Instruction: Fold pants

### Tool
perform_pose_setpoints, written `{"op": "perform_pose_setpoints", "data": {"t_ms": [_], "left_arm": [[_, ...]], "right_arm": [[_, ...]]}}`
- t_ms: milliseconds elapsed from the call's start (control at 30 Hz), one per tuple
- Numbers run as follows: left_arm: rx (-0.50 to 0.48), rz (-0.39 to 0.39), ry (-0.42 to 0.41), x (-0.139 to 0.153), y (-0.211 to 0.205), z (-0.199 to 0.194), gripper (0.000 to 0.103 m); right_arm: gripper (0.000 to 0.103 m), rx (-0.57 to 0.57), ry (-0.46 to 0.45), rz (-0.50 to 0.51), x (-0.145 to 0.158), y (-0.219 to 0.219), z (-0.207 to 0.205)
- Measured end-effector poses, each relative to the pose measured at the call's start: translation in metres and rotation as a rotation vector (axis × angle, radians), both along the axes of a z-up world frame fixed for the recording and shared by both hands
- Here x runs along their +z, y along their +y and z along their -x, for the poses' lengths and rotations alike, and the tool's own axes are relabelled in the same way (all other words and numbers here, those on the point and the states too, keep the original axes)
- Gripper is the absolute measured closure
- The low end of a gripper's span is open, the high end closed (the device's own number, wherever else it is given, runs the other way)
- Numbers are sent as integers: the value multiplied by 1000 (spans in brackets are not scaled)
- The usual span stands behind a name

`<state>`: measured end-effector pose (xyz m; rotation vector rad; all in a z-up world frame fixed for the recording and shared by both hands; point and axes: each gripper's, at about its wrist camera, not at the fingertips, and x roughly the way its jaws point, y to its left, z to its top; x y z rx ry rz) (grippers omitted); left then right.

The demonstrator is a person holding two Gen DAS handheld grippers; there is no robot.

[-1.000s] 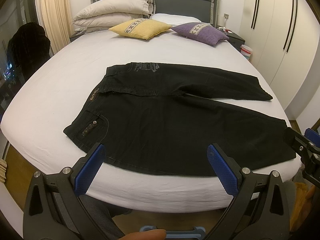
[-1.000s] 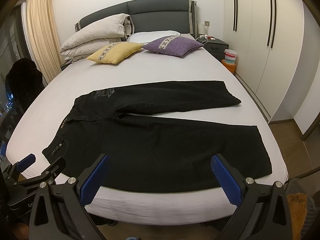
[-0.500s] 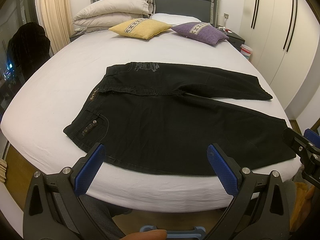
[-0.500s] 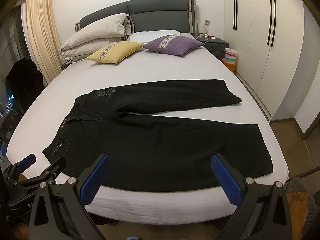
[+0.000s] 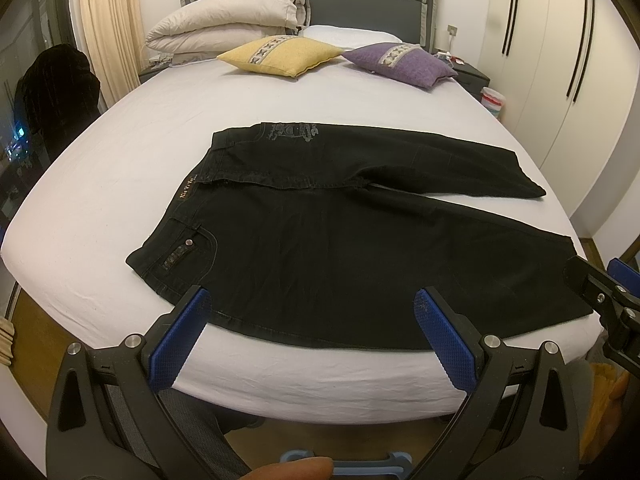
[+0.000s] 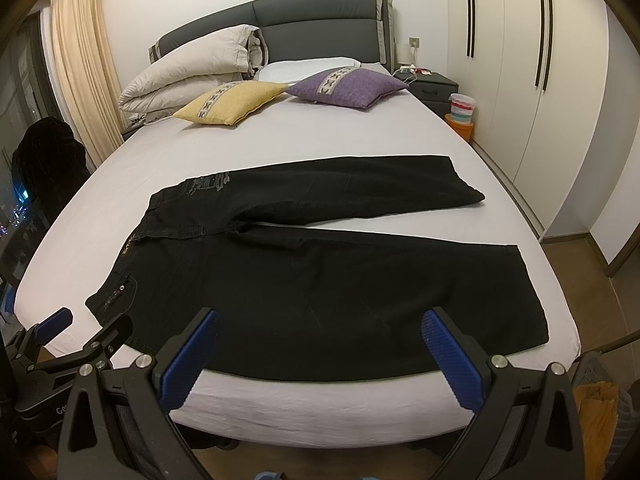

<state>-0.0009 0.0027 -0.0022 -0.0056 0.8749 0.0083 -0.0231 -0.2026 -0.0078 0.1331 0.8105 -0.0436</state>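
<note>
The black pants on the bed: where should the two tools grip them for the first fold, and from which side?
Grip the near leg of the black pants along its outer edge at the bed's front: left tool by the pocket, right tool toward the hem. Come from the front; that edge lies flat and nearest, so it can probably be carried over the far leg.

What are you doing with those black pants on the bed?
A person holds a gripper in each hand and is about to fold the black pants. The pants lie spread flat on the white bed, waist to the left, the two legs apart. The left gripper and the right gripper are both open at the near edge of the bed, holding nothing. No fold is made yet.
</note>
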Motion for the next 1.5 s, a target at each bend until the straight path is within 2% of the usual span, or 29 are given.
{"op": "perform_pose_setpoints", "data": {"t_ms": [167,567,833,967,1100,1167,1200,1267,1400,1433,1500], "left_arm": [[0,2,4,-9,3,1,0],[13,-18,13,-9,-1,-4,0],[15,-27,10,-15,3,-14,0],[4,9,13,-21,17,-31,0],[-69,54,-20,-22,44,-71,0],[-165,73,-14,-26,57,-104,0],[-184,51,8,-29,62,-120,0],[-234,-41,41,-32,73,-161,0],[-290,-79,15,-25,104,-255,0],[-314,-119,29,-28,108,-287,0],[-370,-146,77,-37,114,-332,0]], "right_arm": [[0,1,2,-2,-1,0,0],[0,3,19,-14,-11,9,5],[0,15,53,-34,-14,-2,-12],[0,78,69,-58,-18,-7,-33],[0,222,29,-114,-9,-20,-74],[0,309,6,-140,-3,-27,-107],[0,342,-7,-146,-1,-29,-119],[0,423,-28,-125,3,-33,-151],[0,616,-11,-51,0,-33,-225],[0,660,7,-30,-4,-32,-246],[0,736,46,-11,-15,-31,-281]]}}
